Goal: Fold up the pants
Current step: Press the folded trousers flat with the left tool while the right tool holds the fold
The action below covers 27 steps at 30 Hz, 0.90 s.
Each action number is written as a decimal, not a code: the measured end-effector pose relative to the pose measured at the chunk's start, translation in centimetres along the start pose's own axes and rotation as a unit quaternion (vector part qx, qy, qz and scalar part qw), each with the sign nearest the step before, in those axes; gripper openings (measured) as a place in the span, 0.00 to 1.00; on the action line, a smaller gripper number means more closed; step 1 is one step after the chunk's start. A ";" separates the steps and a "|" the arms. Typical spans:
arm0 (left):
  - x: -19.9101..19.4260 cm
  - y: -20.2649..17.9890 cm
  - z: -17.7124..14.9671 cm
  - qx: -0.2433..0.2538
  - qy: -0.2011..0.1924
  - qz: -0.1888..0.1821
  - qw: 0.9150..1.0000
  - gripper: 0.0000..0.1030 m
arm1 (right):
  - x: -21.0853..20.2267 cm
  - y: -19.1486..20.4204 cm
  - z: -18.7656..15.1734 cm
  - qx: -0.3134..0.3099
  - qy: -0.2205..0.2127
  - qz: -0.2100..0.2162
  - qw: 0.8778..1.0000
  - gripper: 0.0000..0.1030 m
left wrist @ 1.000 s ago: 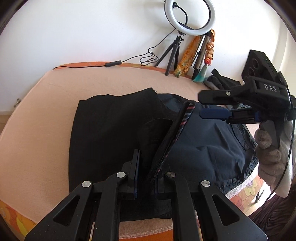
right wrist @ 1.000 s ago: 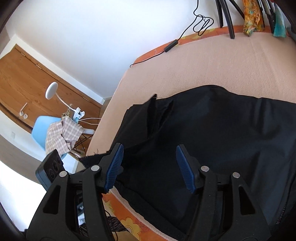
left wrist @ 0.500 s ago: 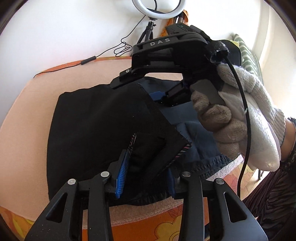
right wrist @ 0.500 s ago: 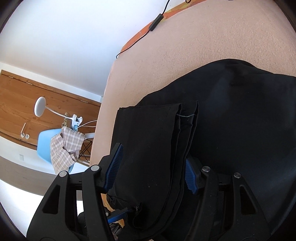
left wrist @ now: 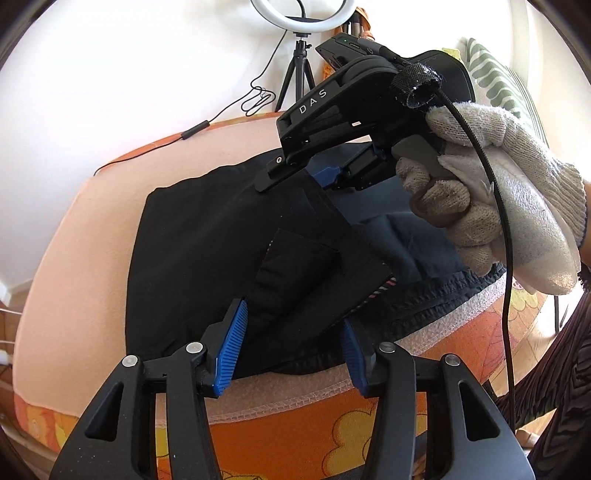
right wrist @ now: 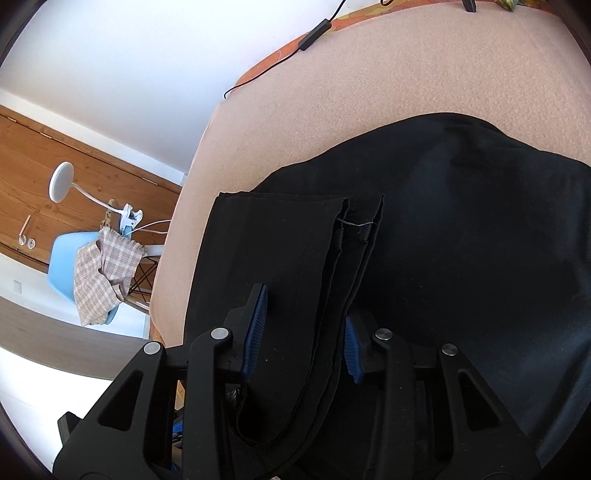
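Black pants (left wrist: 192, 258) lie on a peach-covered bed (left wrist: 85, 229); they also fill the right wrist view (right wrist: 461, 240). My left gripper (left wrist: 291, 339) is open, its blue pads either side of a raised corner of the waistband with striped lining (left wrist: 373, 295). My right gripper (right wrist: 301, 332) is open around a folded strip of leg fabric (right wrist: 280, 243) that passes between its pads. In the left wrist view the right gripper body (left wrist: 332, 122), held by a gloved hand (left wrist: 491, 199), hovers over the far part of the pants.
A ring light on a tripod (left wrist: 303, 33) and a cable (left wrist: 192, 129) stand at the bed's far edge. A striped pillow (left wrist: 498, 81) lies right. Beside the bed are a blue chair with a checked cloth (right wrist: 103, 273) and a white lamp (right wrist: 61, 182).
My left gripper went from shut on the waistband to open. My right gripper swung across over the pants, and leg fabric now lies between its pads.
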<state>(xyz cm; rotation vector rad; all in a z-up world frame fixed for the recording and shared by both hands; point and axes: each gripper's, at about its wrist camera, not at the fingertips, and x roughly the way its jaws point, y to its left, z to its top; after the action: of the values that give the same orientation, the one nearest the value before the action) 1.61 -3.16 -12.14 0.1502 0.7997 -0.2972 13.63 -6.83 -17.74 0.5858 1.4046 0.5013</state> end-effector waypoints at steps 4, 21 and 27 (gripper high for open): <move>-0.6 1.2 -1.2 -0.013 0.004 0.019 1.000 0.50 | -0.1 -0.3 0.1 0.006 0.001 0.009 1.000 0.39; 0.4 1.6 0.9 -0.025 -0.005 -0.064 0.998 0.13 | -0.6 -0.5 0.0 0.008 0.007 0.008 1.000 0.41; 0.6 0.9 2.0 -0.018 -0.019 -0.082 0.996 0.13 | -0.3 -0.1 -0.2 -0.004 0.012 -0.006 1.000 0.43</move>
<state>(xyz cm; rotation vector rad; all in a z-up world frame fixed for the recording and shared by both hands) 3.68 -2.91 -11.19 0.0453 0.7799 -0.4399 13.35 -7.05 -17.57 0.5655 1.4280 0.5060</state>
